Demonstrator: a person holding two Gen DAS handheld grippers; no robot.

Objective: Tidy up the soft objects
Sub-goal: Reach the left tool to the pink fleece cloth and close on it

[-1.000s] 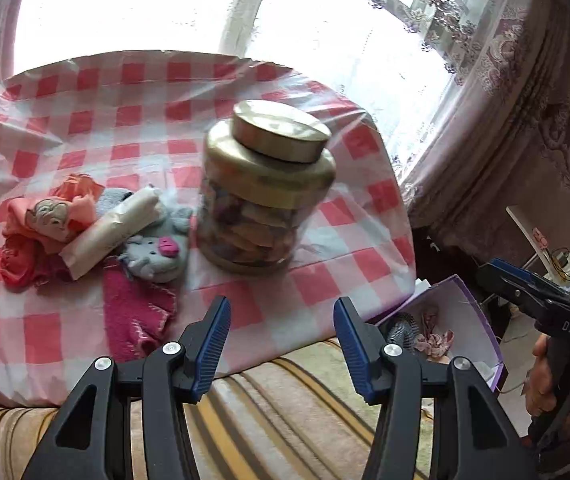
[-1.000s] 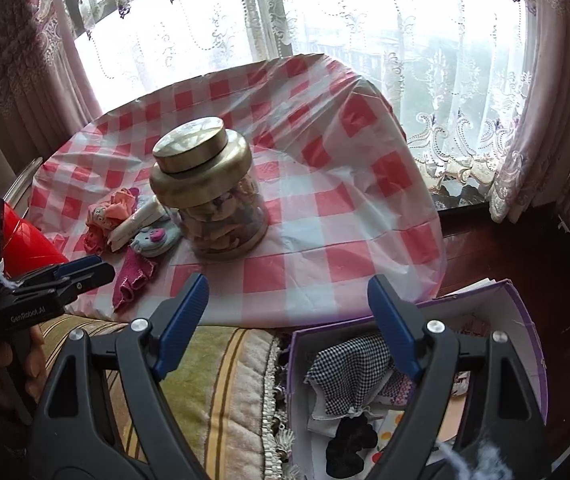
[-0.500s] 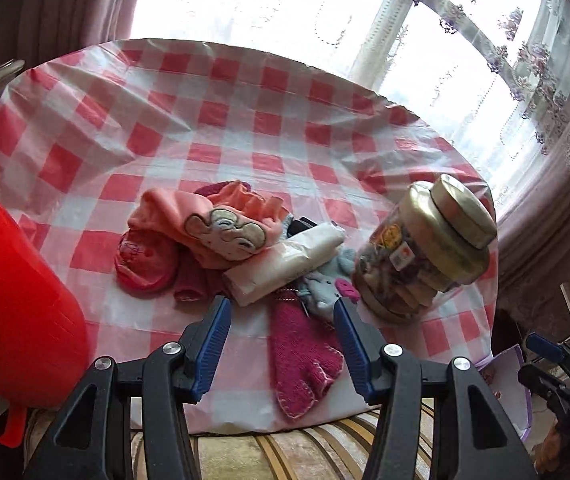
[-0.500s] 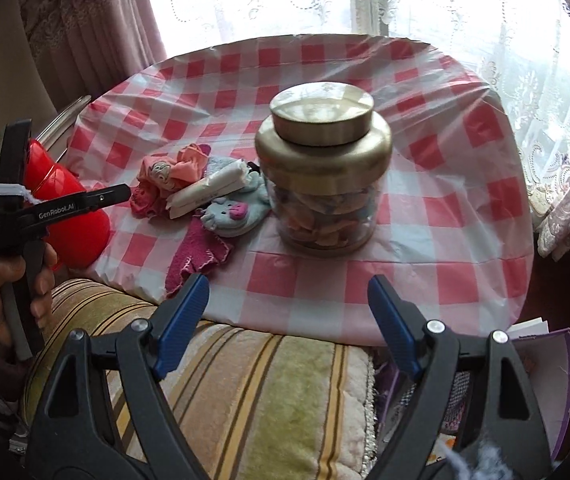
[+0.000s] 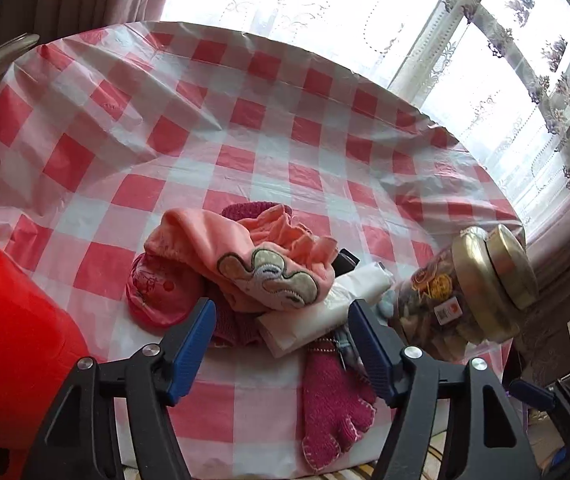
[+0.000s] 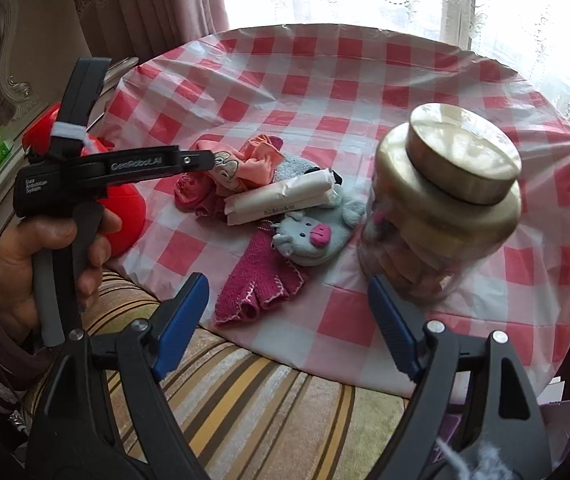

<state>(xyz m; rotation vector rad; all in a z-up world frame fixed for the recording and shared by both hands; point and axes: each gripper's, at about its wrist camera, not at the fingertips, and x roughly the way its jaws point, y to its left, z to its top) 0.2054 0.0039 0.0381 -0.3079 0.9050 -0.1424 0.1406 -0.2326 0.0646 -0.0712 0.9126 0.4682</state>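
A heap of soft things lies near the front of the checked tablecloth (image 5: pixel 205 128): a peach garment with an embroidered patch (image 5: pixel 253 260), a red pouch (image 5: pixel 161 292), a white roll (image 5: pixel 317 312), a magenta glove (image 5: pixel 333 400) and a grey plush mouse (image 6: pixel 309 240). My left gripper (image 5: pixel 281 344) is open and empty, just above the heap's near side, with the roll between its jaws. My right gripper (image 6: pixel 289 316) is open and empty, low over the table's front edge, with the glove (image 6: pixel 257 284) ahead of it.
A glass jar with a gold lid (image 6: pixel 445 208) stands right of the heap. A red round container (image 5: pixel 9 344) stands at the left table edge. A striped cushion (image 6: pixel 245 400) lies below the front edge. Curtained windows stand behind the table.
My left gripper has swung left from the jar and closed in on the heap. My right gripper has turned left from the purple box toward the table and moved nearer. Both stayed open.
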